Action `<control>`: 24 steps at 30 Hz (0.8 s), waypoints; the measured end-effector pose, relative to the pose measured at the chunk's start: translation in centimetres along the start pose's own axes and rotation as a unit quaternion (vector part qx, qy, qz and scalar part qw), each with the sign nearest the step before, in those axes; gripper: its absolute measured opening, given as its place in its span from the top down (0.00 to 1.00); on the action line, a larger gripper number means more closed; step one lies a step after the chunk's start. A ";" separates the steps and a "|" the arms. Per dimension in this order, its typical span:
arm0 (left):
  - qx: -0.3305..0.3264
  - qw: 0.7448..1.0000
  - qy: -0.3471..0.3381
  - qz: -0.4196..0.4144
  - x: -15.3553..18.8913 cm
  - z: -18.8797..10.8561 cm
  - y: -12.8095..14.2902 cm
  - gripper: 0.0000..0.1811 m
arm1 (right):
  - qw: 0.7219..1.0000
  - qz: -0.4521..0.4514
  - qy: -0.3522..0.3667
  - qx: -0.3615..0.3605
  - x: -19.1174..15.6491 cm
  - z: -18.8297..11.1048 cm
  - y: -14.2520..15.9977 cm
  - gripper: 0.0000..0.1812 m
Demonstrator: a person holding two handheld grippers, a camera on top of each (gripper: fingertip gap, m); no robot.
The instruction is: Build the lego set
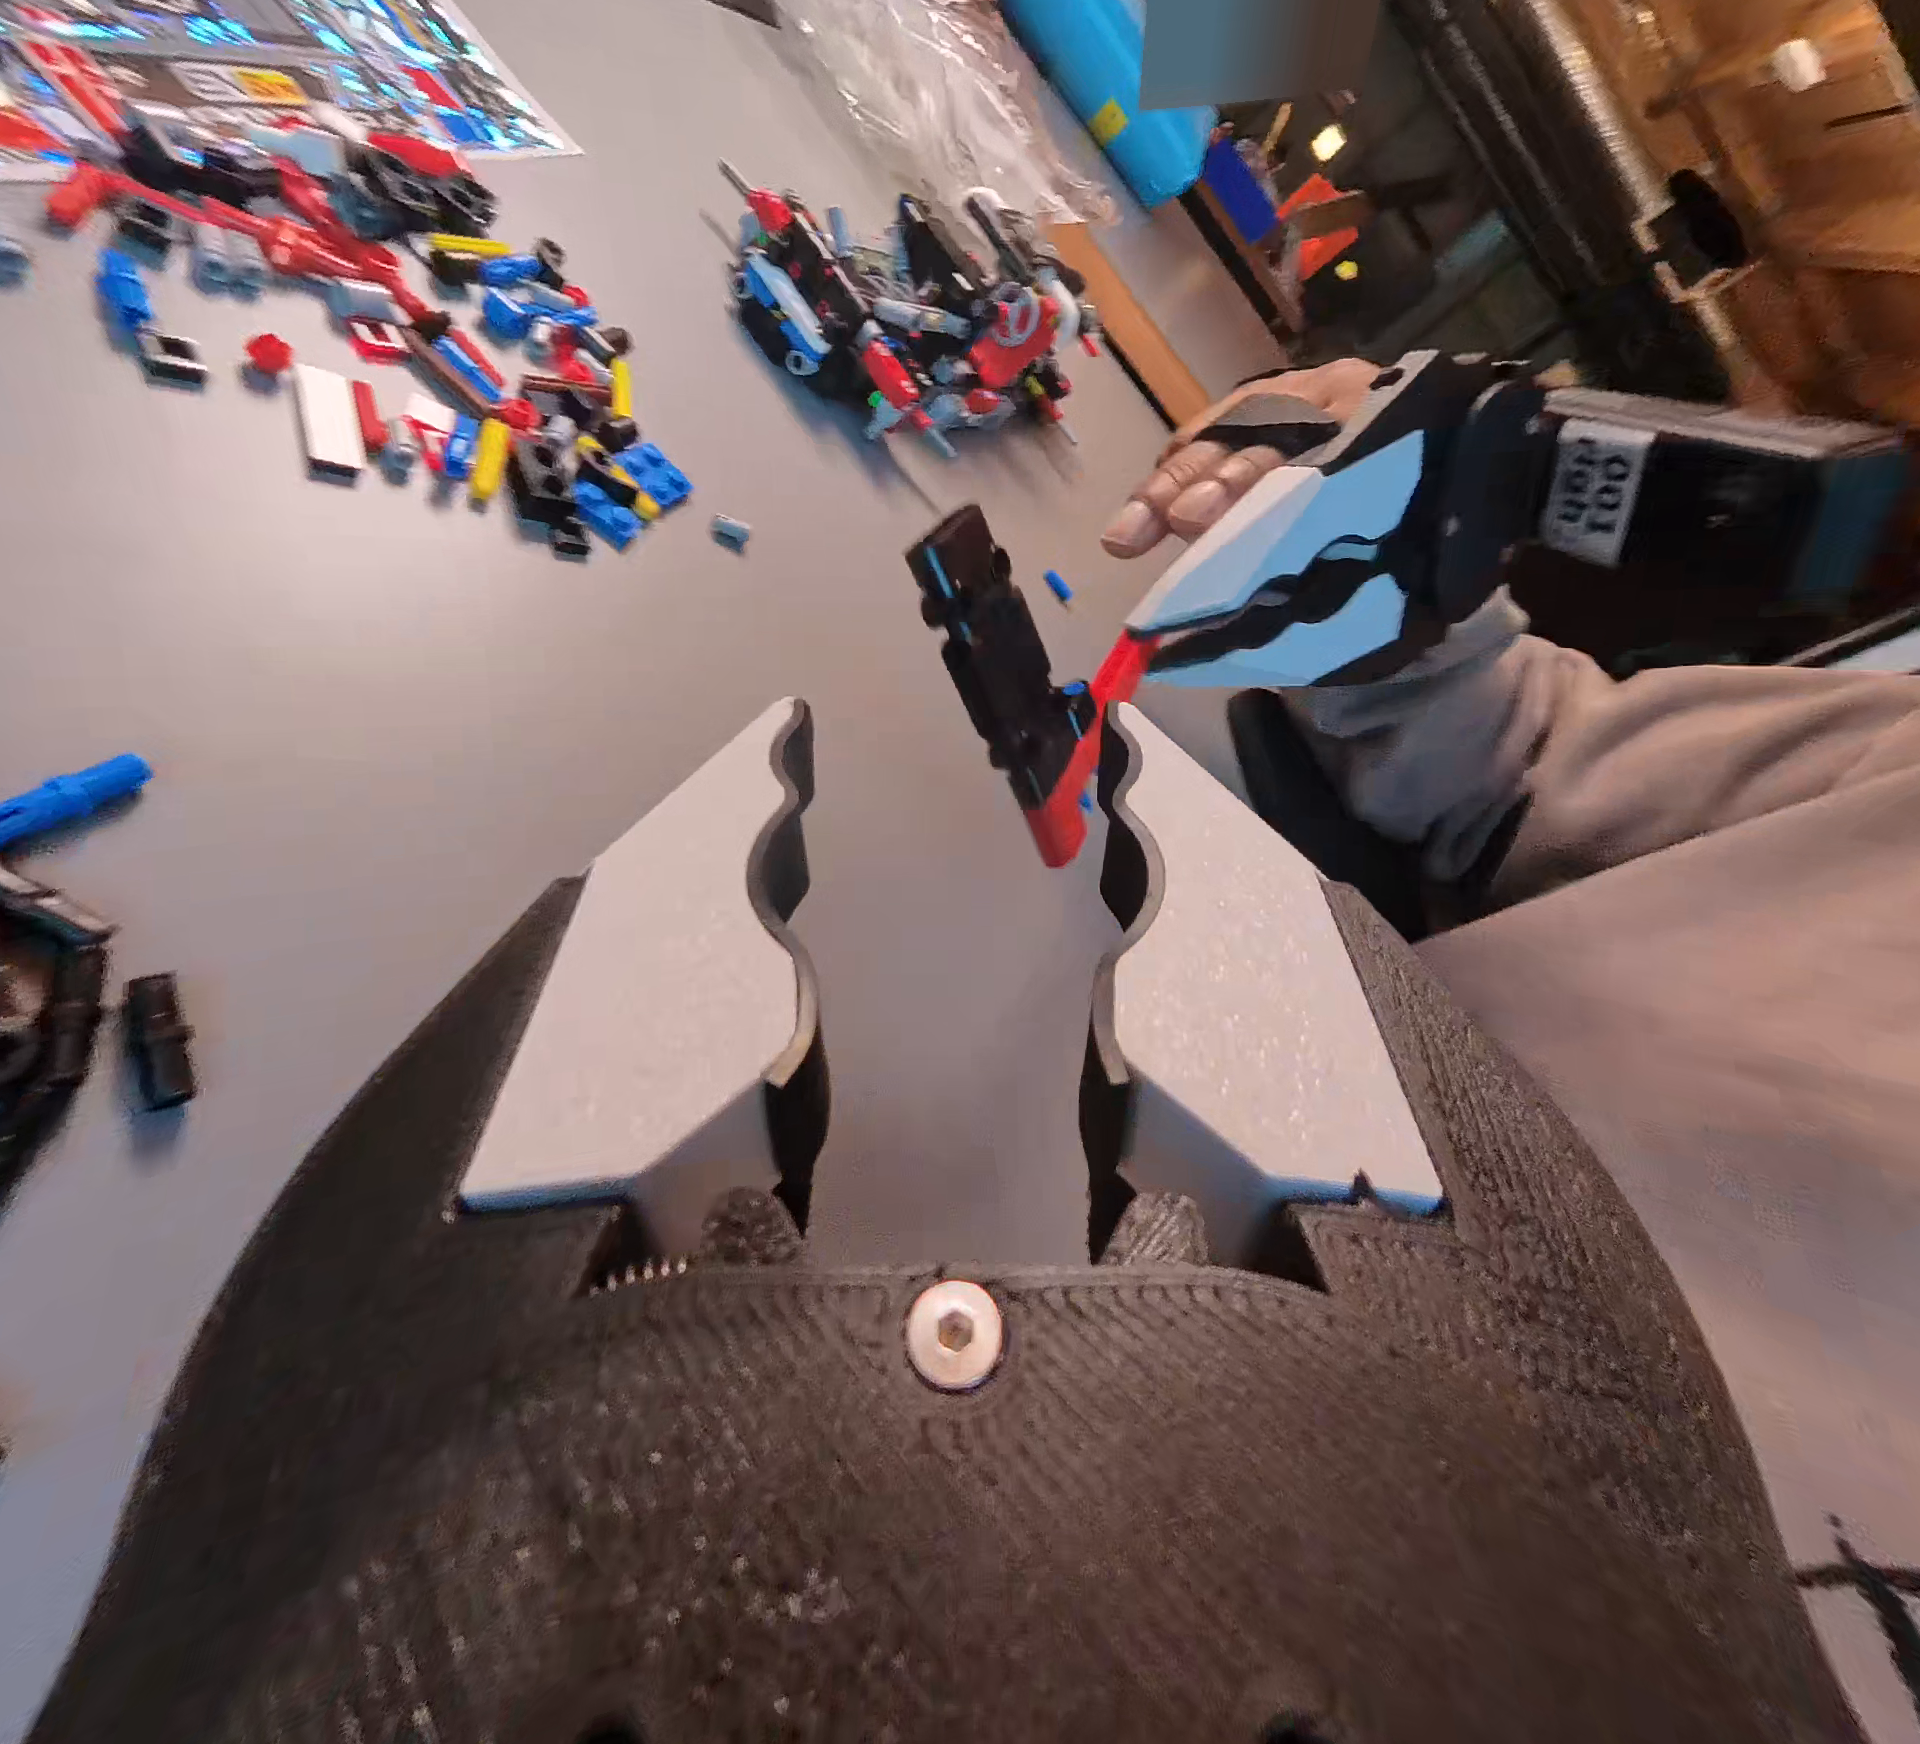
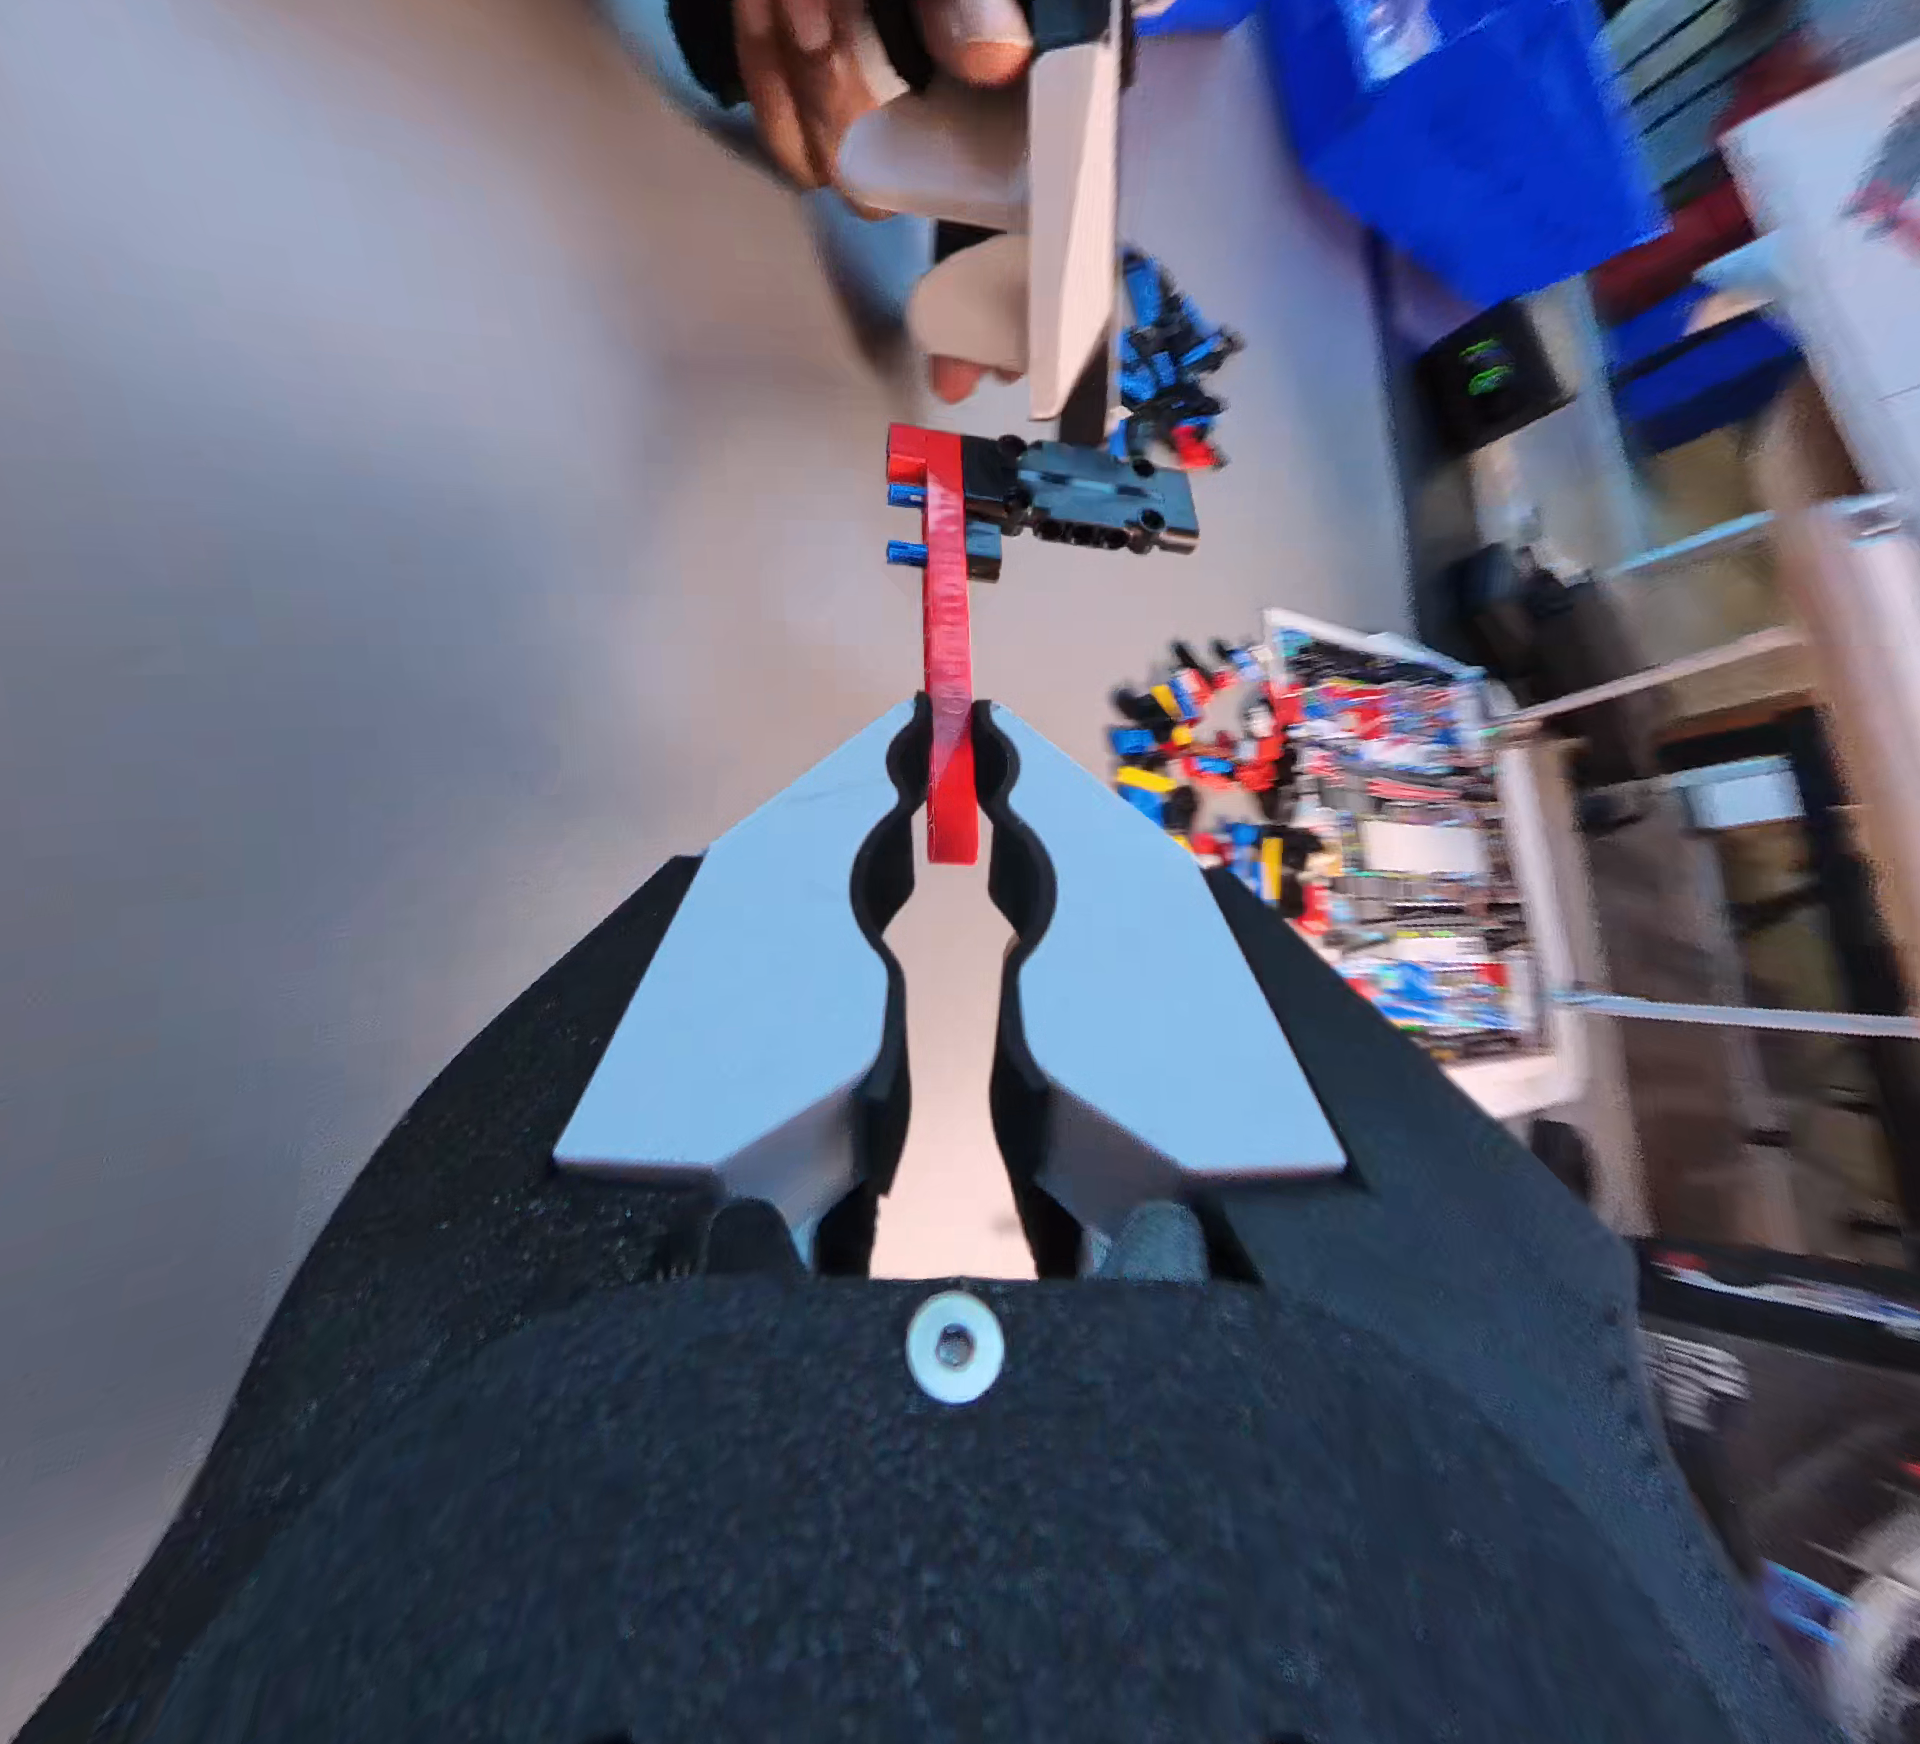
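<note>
1. The right tongs are closed on the lower end of a red beam, which is held in the air above the grey bench.
2. The beam's long axis runs straight out from the fingertips; a black block with blue pins is fixed crosswise at its far end.
3. The left tongs stand open and empty, the assembly just beside their right fingertip.
4. Loose bricks and a partly built model lie farther off.
</note>
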State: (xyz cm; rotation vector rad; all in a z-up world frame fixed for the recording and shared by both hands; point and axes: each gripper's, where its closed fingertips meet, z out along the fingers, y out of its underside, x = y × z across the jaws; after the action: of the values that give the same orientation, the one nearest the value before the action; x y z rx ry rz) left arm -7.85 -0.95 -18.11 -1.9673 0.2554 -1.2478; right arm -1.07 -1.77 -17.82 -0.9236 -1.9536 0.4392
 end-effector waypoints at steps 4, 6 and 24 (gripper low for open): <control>-0.001 0.994 0.103 -0.028 3.5 0.8 0.2 0.76 | 0.990 -0.097 0.096 0.028 0.6 -0.9 -1.6 0.97; -0.004 0.993 0.116 -0.014 4.4 1.1 0.4 0.81 | 0.982 -0.140 0.120 0.042 0.3 -1.1 -2.6 0.97; 0.012 0.990 0.036 0.134 4.1 0.5 -0.6 0.97 | 0.987 0.158 -0.025 0.031 0.9 -3.2 1.3 0.97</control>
State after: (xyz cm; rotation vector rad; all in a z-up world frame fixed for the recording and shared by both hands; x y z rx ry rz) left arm -5.52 -2.49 -15.03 -1.8007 0.5196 -1.1410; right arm 1.91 -0.38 -16.45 -1.1970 -1.8310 0.7067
